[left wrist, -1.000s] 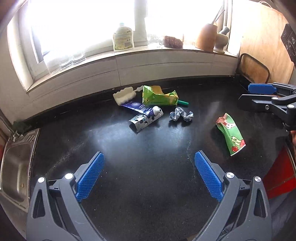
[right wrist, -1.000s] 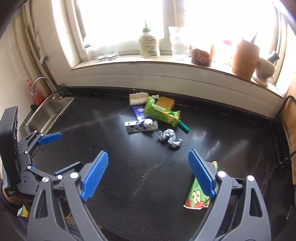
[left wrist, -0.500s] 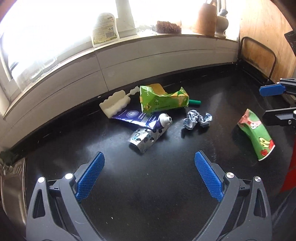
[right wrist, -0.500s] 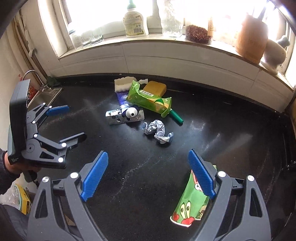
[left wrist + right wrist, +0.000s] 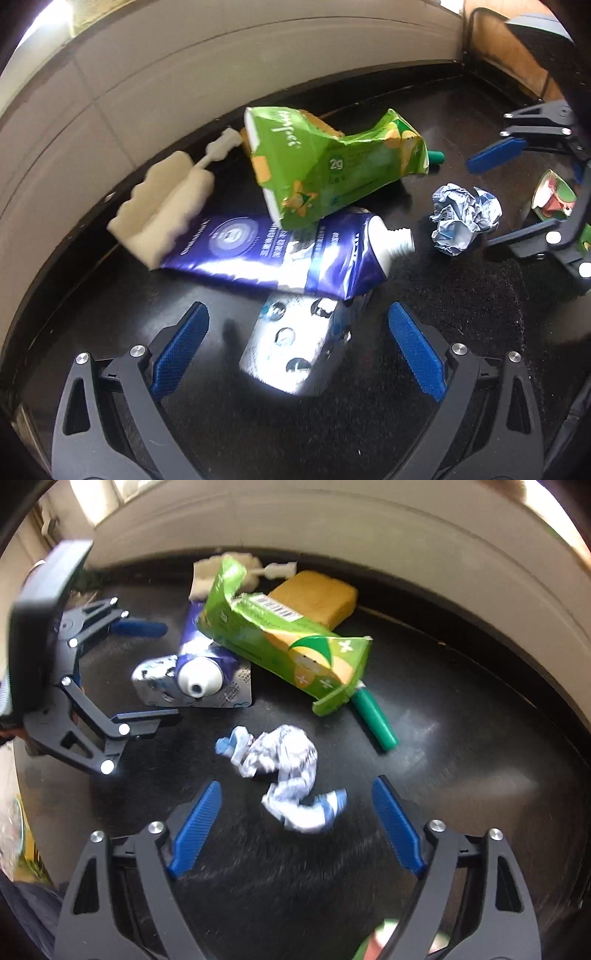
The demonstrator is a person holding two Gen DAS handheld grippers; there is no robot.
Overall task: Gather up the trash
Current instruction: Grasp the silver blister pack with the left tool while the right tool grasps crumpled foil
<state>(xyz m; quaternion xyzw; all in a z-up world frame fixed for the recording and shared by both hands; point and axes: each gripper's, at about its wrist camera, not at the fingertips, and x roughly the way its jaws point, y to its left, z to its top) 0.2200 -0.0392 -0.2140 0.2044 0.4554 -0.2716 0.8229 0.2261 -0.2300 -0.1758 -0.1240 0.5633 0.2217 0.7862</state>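
Trash lies on the black counter. My left gripper (image 5: pixel 298 346) is open, its jaws on either side of a silver spotted wrapper (image 5: pixel 295 347) that lies partly under a blue tube (image 5: pixel 280 254). A green carton (image 5: pixel 332 166) rests on the tube. My right gripper (image 5: pixel 297 827) is open around a crumpled white-blue paper (image 5: pixel 284 771), which also shows in the left wrist view (image 5: pixel 461 218). The tube (image 5: pixel 201 672), wrapper (image 5: pixel 155 681) and carton (image 5: pixel 280 635) show in the right wrist view. A green cup (image 5: pixel 557 199) lies behind the right gripper.
A white sponge brush (image 5: pixel 166 210) and a yellow sponge (image 5: pixel 317 594) lie by the tiled wall (image 5: pixel 184 77) at the back. A green marker (image 5: pixel 375 720) pokes out from under the carton. The two grippers are close together.
Both grippers have moved forward and down toward the trash pile. The left now straddles the silver wrapper, the right straddles the crumpled paper. The green cup has slipped behind the right gripper.
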